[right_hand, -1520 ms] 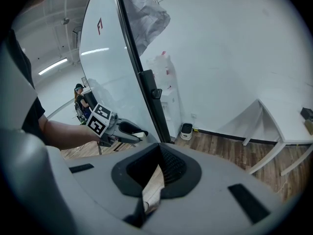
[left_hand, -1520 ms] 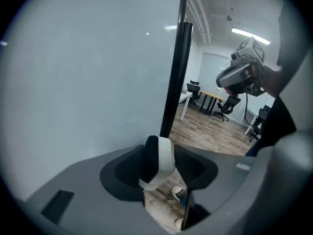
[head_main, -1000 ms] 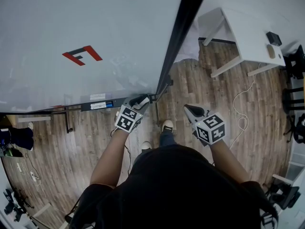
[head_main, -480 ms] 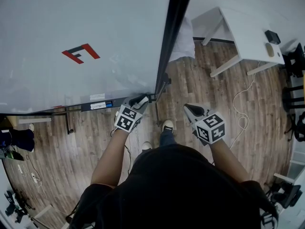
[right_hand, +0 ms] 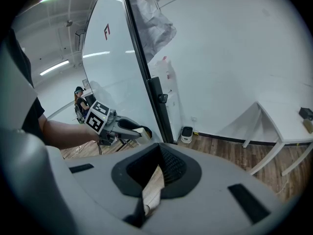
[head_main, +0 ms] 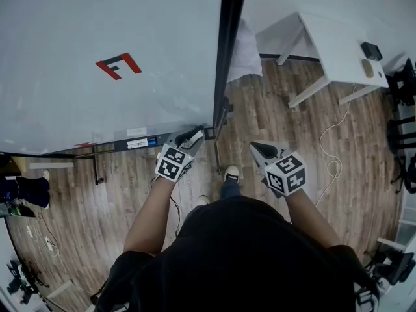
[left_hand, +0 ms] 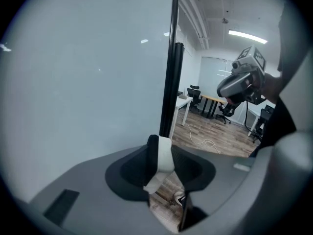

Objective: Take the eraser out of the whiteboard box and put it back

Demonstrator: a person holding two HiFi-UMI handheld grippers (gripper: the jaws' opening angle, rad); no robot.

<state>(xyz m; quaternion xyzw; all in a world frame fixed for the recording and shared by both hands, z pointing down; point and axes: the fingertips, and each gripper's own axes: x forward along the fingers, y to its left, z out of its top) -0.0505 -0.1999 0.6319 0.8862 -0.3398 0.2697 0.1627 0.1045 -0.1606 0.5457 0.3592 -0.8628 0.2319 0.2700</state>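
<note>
White eraser in grip of left fingers, freshly tightened; right fingers apart, empty.

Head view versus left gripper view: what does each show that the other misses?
Only the head view shows the red-and-black logo on the whiteboard and the labelled ledge along its lower edge. Only the left gripper view shows the ceiling with its strip light and, close up, what looks like the white-and-black eraser, gripped between the fingers of the left gripper, which have just been closing. Both show the whiteboard, its black post, the wooden floor and the right gripper.
</note>
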